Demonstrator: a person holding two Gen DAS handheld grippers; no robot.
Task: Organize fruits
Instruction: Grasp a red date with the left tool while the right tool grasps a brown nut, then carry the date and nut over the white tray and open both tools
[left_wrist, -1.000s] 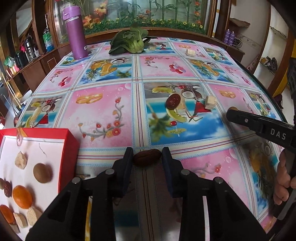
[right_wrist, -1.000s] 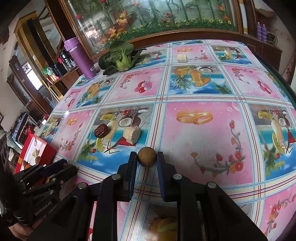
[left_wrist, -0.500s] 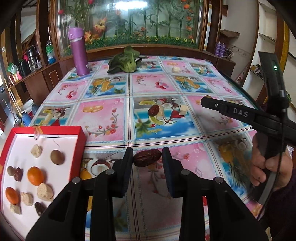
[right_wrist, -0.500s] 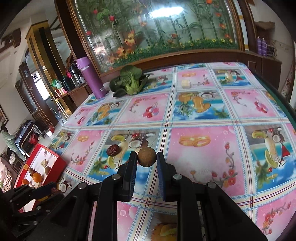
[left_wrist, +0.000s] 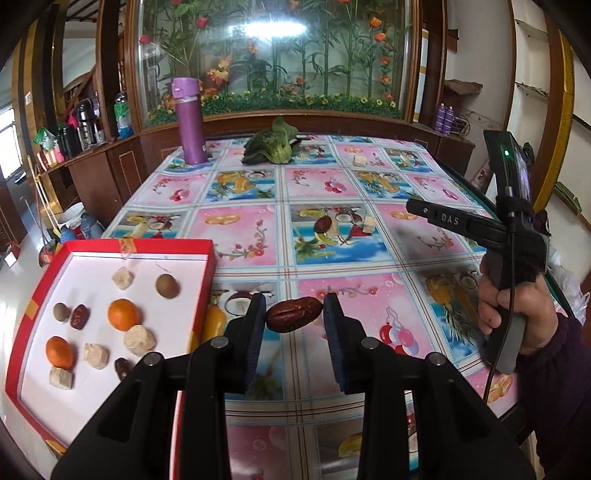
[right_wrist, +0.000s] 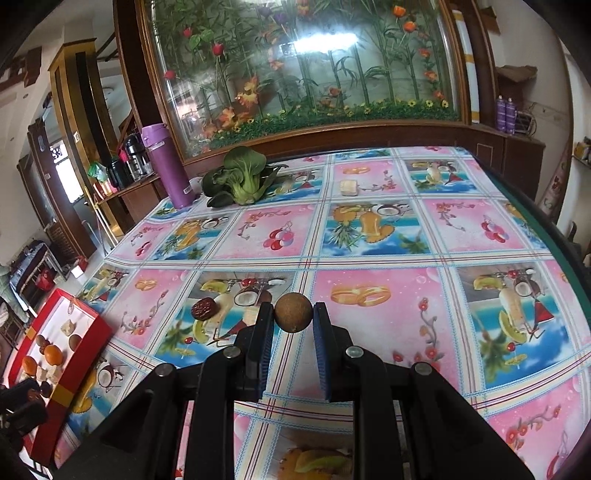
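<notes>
Above the desk (left_wrist: 332, 258), our left gripper (left_wrist: 294, 317) pinches a date (left_wrist: 293, 319), our right gripper (right_wrist: 293, 317) a brown ball-shaped fruit (right_wrist: 293, 316); the round one could roll free before reaching the red box (left_wrist: 207, 266).

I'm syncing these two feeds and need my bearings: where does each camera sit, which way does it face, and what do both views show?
Left wrist: sits on the left gripper, which grips a red date; faces across the table to the glass cabinet; the right hand shows.
Right wrist: sits on the right gripper, which grips a round brown fruit; same heading; no hand shows clearly.
Shared: red box, purple bottle, greens.
</notes>
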